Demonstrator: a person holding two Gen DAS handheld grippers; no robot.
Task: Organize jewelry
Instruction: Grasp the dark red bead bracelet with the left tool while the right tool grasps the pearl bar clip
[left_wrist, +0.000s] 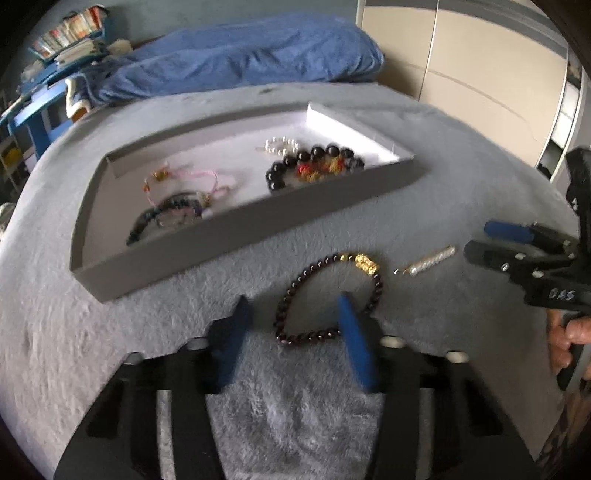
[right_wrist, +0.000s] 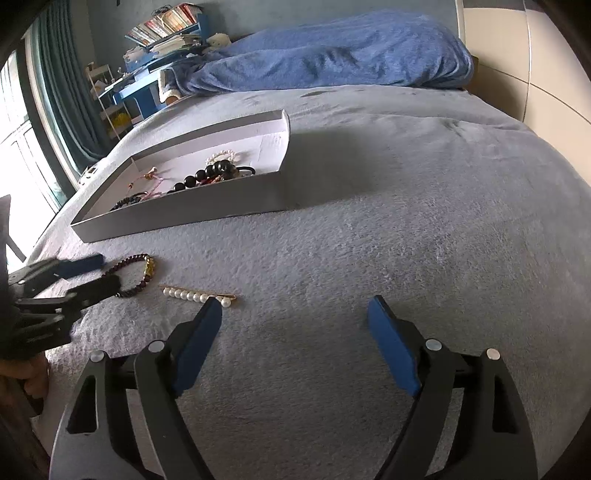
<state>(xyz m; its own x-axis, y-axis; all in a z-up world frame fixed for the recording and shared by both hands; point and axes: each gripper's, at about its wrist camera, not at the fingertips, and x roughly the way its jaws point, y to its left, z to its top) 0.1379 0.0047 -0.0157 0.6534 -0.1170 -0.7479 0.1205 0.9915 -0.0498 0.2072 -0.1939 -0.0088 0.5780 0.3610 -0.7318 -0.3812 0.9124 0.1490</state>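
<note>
Grey fleece bed cover (right_wrist: 406, 221): grey tray (left_wrist: 236, 229) holding several bracelets; left gripper (left_wrist: 293, 301), fingers wide, straddling dark garnet bracelet (left_wrist: 295, 291); pearl pin (left_wrist: 430, 260) alongside; right gripper (right_wrist: 295, 308), fingers wide, empty.

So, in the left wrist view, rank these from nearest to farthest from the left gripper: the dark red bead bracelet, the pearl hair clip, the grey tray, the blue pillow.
1. Dark red bead bracelet, at the left gripper fingertips.
2. Pearl hair clip, to the right on the blanket.
3. Grey tray, ahead and left.
4. Blue pillow, at the bed's far end.
</note>
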